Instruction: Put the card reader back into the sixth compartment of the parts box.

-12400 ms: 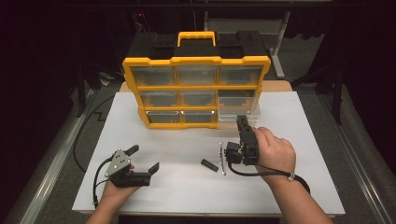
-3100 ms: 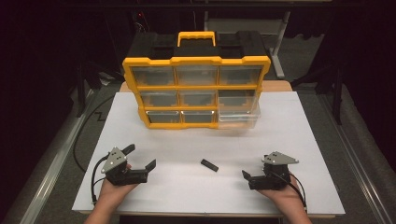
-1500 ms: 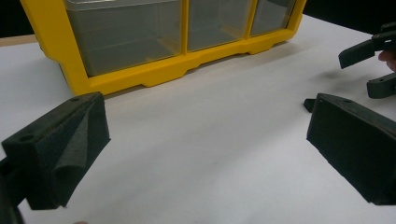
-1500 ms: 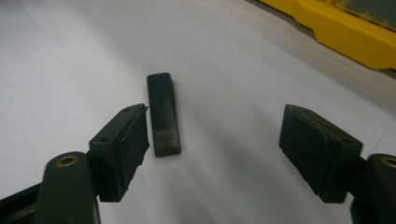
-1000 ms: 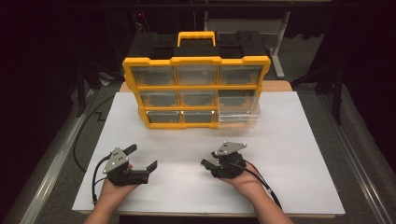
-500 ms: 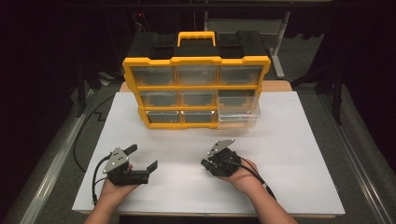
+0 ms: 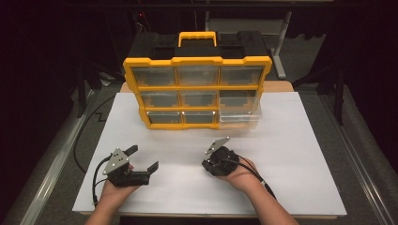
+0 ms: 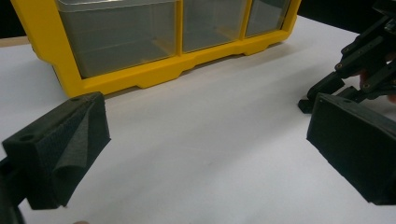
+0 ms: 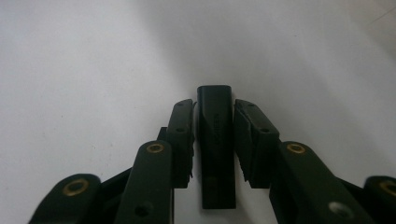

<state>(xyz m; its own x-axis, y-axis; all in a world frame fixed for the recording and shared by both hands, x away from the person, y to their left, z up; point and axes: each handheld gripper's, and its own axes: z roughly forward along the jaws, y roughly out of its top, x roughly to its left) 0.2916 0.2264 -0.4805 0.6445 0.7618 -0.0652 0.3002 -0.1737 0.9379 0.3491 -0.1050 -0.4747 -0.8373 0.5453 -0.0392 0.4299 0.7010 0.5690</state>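
A small black bar [image 9: 215,140] lies on the white table top [image 7: 291,154], between the jaws of my right gripper [image 9: 214,109]. The jaws have just been closing, and their pads now hug both long sides of the bar. In the high view my right gripper [image 7: 209,165] sits low at the middle front of the table, pointing left and covering the bar. My left gripper [image 7: 143,157] rests at the front left, open, with nothing between its fingers. The left gripper view shows its own open jaws [image 8: 205,140] and my right gripper [image 8: 359,70] at the far right.
A yellow organizer [image 7: 197,89] with clear drawers and a black top stands at the back middle; its bottom right drawer [image 7: 239,115] is pulled out. Its front [image 8: 140,77] faces the left gripper. Cables trail from both grippers toward the front edge.
My right gripper came in from the front right to the black bar and its jaws have narrowed around it. The left gripper has not moved.
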